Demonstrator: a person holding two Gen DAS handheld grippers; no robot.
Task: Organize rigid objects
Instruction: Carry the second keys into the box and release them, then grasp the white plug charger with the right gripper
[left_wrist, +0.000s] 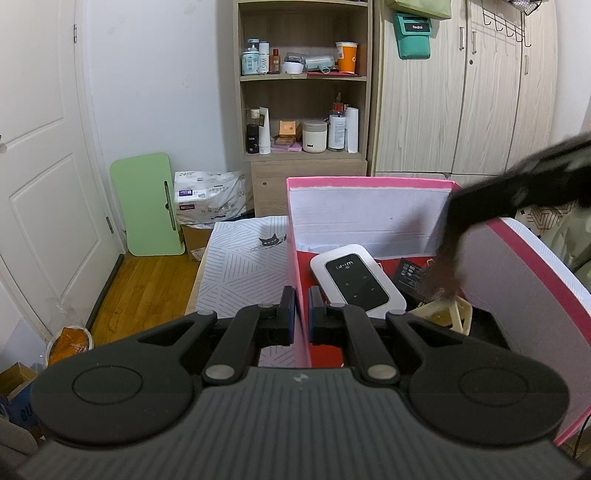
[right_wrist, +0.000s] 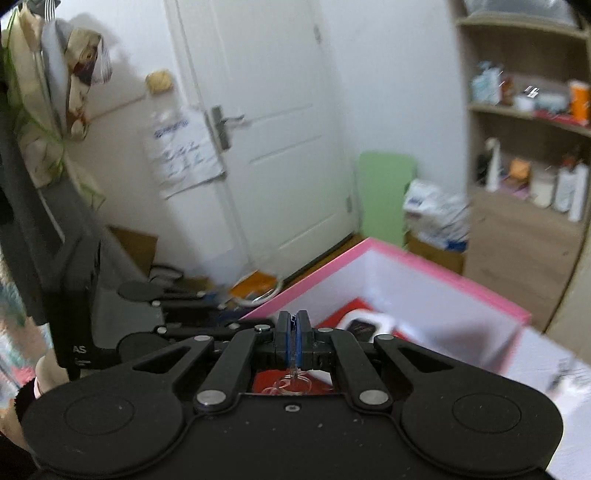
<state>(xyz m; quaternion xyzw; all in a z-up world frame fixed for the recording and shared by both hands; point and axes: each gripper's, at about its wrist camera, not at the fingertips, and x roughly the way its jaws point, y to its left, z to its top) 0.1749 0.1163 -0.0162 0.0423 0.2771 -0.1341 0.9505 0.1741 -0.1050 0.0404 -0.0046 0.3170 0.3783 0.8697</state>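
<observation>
Gripping the left wall of the pink box (left_wrist: 369, 182), the left gripper (left_wrist: 302, 295) has its blue-padded fingers (left_wrist: 291, 299) nearly closed, one outside and one inside the wall. Right gripper (right_wrist: 294, 319) has its pads pressed together on a thin clear piece, some clear ring-shaped thing (right_wrist: 290, 384) hanging below them over the red box floor; too transparent to identify. In the left view this gripper shows only as a dark motion-blurred streak (left_wrist: 517, 184) reaching down into the box from the upper right.

Inside the box: white wifi router (left_wrist: 356, 280) with black face lying flat near the left wall, black adapter (left_wrist: 412, 277) just beside it, beige plastic frame (left_wrist: 456, 314) at the near side, partly covered by the blur. Box sits on a patterned sheet (left_wrist: 243, 266) with a cat print.

Room: wood floor (left_wrist: 147, 284), white door (left_wrist: 48, 166), green board (left_wrist: 147, 206) leaning on the wall, tissue pack (left_wrist: 210, 195), open shelf unit (left_wrist: 303, 85) with bottles and jars, wardrobe (left_wrist: 461, 92). Right view is blurred throughout; shelf items unreadable. Left gripper body is visible there at left, low, beside the box.
</observation>
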